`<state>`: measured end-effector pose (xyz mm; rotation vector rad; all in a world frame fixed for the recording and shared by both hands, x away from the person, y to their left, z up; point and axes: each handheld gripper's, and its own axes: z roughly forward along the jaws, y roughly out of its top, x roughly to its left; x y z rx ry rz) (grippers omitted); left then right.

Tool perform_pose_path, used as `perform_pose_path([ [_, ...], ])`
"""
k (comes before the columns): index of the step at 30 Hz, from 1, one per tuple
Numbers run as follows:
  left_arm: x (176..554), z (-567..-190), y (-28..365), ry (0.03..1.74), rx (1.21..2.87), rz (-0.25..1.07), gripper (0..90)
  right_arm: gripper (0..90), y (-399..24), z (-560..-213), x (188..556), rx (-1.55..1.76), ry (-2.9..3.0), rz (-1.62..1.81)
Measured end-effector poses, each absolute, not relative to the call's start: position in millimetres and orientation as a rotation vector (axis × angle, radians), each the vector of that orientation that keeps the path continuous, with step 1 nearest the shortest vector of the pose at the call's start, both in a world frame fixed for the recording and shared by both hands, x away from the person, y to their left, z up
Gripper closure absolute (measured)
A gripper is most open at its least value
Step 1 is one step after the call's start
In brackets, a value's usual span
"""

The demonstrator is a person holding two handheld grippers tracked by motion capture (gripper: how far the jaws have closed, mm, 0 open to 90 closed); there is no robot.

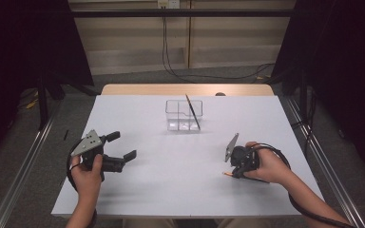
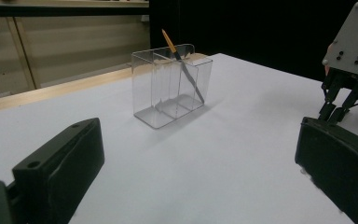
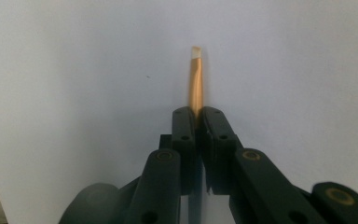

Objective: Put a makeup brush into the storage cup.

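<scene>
Clamping a copper-ended brush (image 3: 196, 79) against the white bench (image 1: 180, 180), the right tool (image 3: 197, 114) is closed; the left tool (image 1: 122, 146) hovers with jaws apart.

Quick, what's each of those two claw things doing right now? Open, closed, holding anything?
Left gripper: open, fingers wide apart, holding nothing.
Right gripper: shut on a thin orange pencil, low over the white table.

Soft, even overhead light brightens the white table (image 1: 171, 190); dark curtains swallow both upper corners of the high view. The black jaws loom blurred at the lower edges of the gripper views.
</scene>
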<state>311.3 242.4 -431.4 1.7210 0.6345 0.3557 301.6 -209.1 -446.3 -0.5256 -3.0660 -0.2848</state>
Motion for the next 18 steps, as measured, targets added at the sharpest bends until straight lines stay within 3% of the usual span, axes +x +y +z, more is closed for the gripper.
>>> perform_pose_path([
  [18,311.1,-431.1,242.9,0.637,1.718,0.362,1.1,84.5,-217.7,-439.5,303.8,-0.76,-3.025,-0.538],
])
